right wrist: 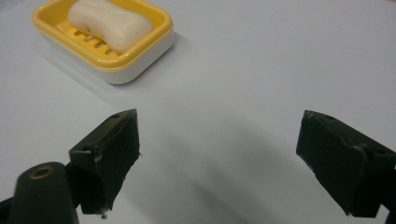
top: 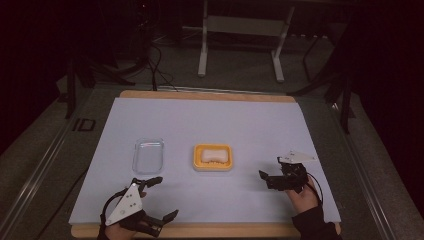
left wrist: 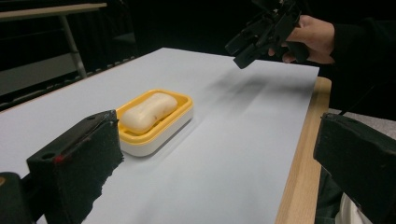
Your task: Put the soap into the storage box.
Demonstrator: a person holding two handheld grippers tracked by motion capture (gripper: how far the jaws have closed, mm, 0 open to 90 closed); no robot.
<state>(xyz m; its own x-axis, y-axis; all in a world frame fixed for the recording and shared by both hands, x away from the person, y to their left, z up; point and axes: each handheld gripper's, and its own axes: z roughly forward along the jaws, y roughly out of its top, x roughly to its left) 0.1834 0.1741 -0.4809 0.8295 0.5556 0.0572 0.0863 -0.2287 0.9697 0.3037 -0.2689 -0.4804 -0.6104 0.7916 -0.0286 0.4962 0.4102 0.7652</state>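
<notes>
A yellow soap dish (top: pixel 199 165) with a white base stands in the middle of a white sheet (top: pixel 210 120), and a pale bar of soap (top: pixel 213 154) lies in it. My left gripper (top: pixel 162 199) is at the near left edge, open and empty, aimed toward the dish (left wrist: pixel 183 103) and soap (left wrist: pixel 149 111). To the right of the dish, a hand holds my right gripper (top: pixel 270 169) just above the sheet. It is open and empty too. Its view looks past the wide-apart jaws to the dish (right wrist: pixel 142 55) and the soap (right wrist: pixel 109 21).
A clear plastic tray (top: pixel 148 155) lies left of the dish. The sheet covers a wooden tabletop (top: pixel 200 230) whose edge shows front and back. Beyond the table are metal stand legs (top: pixel 202 55) and cables on a dark floor. The other hand and gripper (left wrist: pixel 264 30) hover at the left gripper view's upper right.
</notes>
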